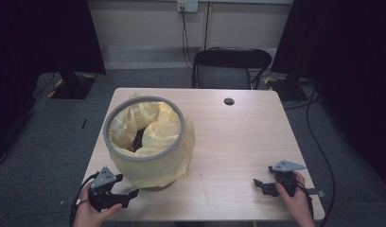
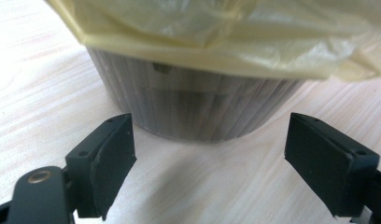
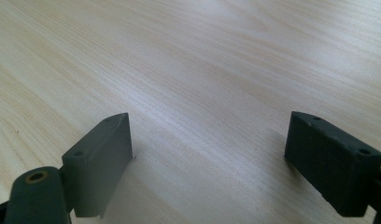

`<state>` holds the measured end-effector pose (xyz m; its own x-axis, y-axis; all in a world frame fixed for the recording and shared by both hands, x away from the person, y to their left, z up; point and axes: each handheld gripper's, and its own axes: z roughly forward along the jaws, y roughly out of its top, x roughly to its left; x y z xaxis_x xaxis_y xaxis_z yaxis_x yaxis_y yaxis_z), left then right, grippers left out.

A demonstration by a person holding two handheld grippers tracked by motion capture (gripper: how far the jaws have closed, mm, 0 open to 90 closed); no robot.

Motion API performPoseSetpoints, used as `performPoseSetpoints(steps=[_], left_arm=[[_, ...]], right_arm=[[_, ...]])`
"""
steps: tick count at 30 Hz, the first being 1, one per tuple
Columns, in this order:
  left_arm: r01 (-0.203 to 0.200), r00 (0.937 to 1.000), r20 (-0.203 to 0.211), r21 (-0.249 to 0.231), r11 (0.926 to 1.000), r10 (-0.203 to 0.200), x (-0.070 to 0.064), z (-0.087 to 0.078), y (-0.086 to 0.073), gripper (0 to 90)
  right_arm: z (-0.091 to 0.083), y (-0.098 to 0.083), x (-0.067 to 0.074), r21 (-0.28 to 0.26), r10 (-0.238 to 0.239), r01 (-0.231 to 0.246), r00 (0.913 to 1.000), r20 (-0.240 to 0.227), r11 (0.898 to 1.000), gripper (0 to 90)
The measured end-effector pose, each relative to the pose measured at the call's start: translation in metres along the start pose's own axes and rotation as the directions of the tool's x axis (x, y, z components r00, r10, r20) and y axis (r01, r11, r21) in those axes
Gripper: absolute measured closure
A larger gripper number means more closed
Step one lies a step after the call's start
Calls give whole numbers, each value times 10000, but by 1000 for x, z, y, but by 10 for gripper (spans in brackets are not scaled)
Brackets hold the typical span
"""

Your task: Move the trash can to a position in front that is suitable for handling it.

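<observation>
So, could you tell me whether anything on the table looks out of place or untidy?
The yellow bag lining the grey bin sits unevenly: it bunches inside and hangs crumpled over the outside, lower toward the right. The bin stands upright on the table, and nothing is spilled or damaged.

Bin (image 2: 198,107) top beyond frame edge

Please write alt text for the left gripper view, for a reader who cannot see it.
A grey ribbed bin stands on a light wooden table, just beyond the open left gripper. A yellow plastic bag hangs over its rim.
</observation>
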<state>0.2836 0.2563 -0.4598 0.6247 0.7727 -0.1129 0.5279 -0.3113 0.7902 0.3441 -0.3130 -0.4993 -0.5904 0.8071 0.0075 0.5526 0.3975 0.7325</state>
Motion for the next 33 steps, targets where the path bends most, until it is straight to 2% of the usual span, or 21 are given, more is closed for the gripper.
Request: performPoseSetpoints(steps=[9, 15, 23, 33], left_arm=[[146, 9997, -195, -267, 9995, -151, -2, 4, 8, 157], [72, 9996, -256, 54, 10000, -71, -6, 10, 12, 111], [301, 9987, -417, -71, 9995, -304, -6, 17, 16, 129], [355, 9972, -656, -75, 9993, -359, -4, 30, 27, 124]], right_arm=[[0, 0, 0, 1, -8, 8, 10000, 1, 10000, 139], [0, 0, 0, 1, 4, -4, 10000, 2, 10000, 139], [0, 0, 0, 3, 2, -2, 10000, 3, 10000, 139], [0, 0, 0, 1, 2, -2, 10000, 2, 10000, 138]])
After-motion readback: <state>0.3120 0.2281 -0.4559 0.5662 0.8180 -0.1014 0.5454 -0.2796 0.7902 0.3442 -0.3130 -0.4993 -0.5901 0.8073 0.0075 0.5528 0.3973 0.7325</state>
